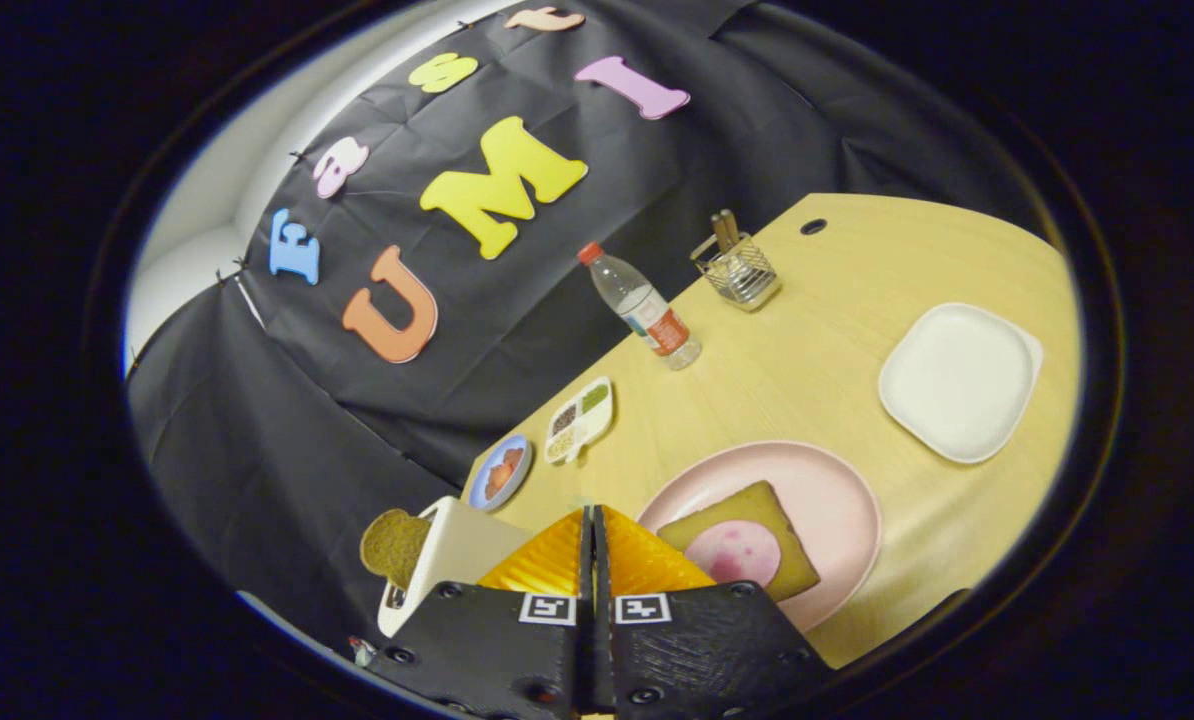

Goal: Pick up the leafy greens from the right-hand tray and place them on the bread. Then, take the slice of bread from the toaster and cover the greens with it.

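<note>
My gripper [589, 512] is held high above the table's near side, fingers pressed together. Only a thin pale green sliver of the leafy greens [583, 502] peeks out at the fingertips; the rest is hidden between the pads. Just ahead and right of the fingers, a pink plate [837, 490] carries a slice of bread [757, 505] topped with a round pink slice of meat [733, 552]. Left of the fingers stands a white toaster [452, 550] with a brown bread slice [393, 546] sticking out of it. The white square tray [960, 381] beyond the plate on the right is bare.
Further back on the wooden table [787, 370] are a small blue dish with red food [500, 472], a white divided dish of seasonings [579, 418], a plastic water bottle [643, 306] and a wire holder with utensils [739, 266]. The table has a cable hole [813, 226] near its far corner.
</note>
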The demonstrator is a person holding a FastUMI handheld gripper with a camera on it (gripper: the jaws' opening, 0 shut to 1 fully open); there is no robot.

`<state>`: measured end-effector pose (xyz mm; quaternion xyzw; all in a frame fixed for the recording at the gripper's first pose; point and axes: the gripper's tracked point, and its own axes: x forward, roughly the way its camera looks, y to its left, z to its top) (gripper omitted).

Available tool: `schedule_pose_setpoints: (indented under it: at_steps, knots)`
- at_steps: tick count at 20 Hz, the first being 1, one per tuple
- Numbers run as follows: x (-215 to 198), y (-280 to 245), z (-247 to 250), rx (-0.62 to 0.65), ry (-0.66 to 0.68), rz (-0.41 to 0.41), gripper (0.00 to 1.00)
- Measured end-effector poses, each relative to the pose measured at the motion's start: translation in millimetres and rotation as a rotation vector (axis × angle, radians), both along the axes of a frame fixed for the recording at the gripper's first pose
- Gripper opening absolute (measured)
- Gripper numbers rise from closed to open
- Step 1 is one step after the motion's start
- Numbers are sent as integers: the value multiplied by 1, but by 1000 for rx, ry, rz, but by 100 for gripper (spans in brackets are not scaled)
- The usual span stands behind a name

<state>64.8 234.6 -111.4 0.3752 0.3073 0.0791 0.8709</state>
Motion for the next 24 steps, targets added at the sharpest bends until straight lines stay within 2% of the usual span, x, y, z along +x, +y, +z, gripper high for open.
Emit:
schedule_pose_setpoints:
  at_steps: [4,9,12,17,19,22,24]
  knots:
    - [6,-32,-11,-85,-17,-59,0]
    - [5,-57,-45,-161,36,-81,0]
    - [3,-58,-56,-229,33,-44,0]
    - [10,-52,-71,-282,27,22,12]
    - [9,-51,-73,-304,21,44,28]
    - [15,-60,-67,-369,-24,33,75]
    - [16,-65,-52,-418,-68,20,78]
